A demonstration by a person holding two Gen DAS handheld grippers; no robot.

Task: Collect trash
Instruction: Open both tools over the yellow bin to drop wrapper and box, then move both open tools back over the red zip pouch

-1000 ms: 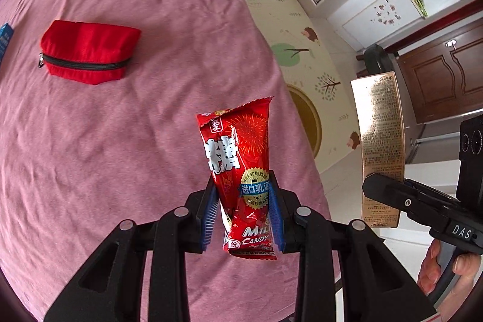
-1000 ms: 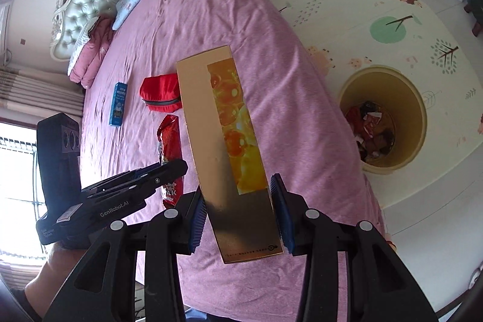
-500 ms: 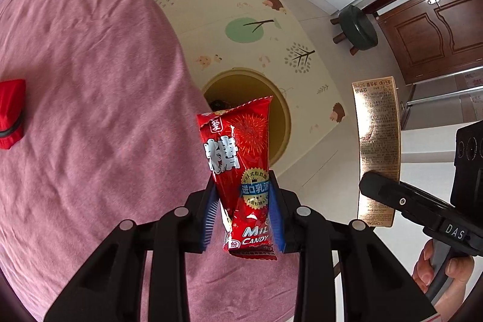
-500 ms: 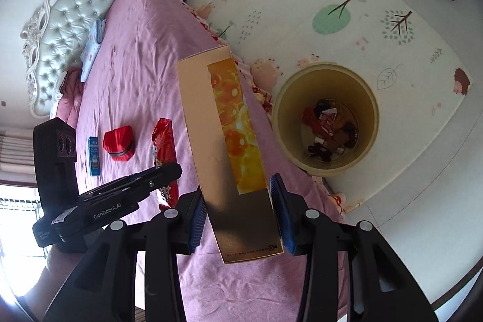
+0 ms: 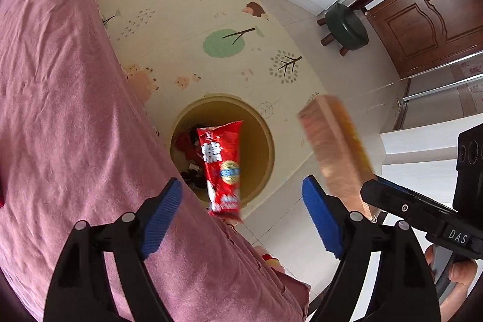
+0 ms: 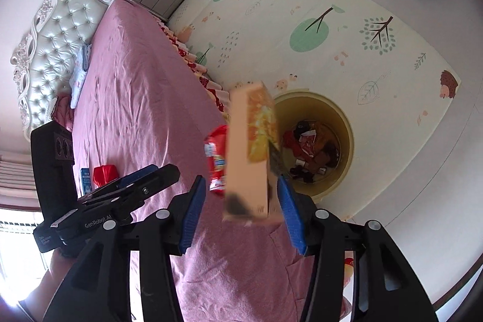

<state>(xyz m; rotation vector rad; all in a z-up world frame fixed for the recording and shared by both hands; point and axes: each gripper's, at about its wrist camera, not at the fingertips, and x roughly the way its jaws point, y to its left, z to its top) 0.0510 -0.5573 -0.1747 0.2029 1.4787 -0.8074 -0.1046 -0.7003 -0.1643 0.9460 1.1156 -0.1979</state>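
Both grippers hang past the bed's [image 5: 75,98] long edge, above the bin [image 5: 265,138] on the play mat [image 5: 187,20]; the left gripper [image 5: 241,213] has its fingers [image 5: 160,210] spread wide with nothing between them; the candy bag [image 5: 223,168] is loose in the air, blurred, right over the bin's mouth and touching neither pad. In the right view, the right gripper [image 6: 241,210] has its fingers also parted, and the box [image 6: 250,153] is tilted and smeared between them; it seems free of both pads, though its lower corner sits close to the right one and contact there cannot be ruled out.

This looks like the drop itself, two pieces at once; to do it well, the openings should stay wide and the grippers steady until both pieces clear the pads; the box is the risk, being long and tipping, and it appears nearer the bin's bed-side rim than the centre, so it may clip the rim or land on the mat; the bag looks better lined up.

The bin already holds dark and red scraps.

Writing: large white Chinese characters on the bag, too blurred to read; "GenRobot.AI" on the left gripper's body in the right view; "DAS" on the right gripper's body in the left view; the box print is unreadable.
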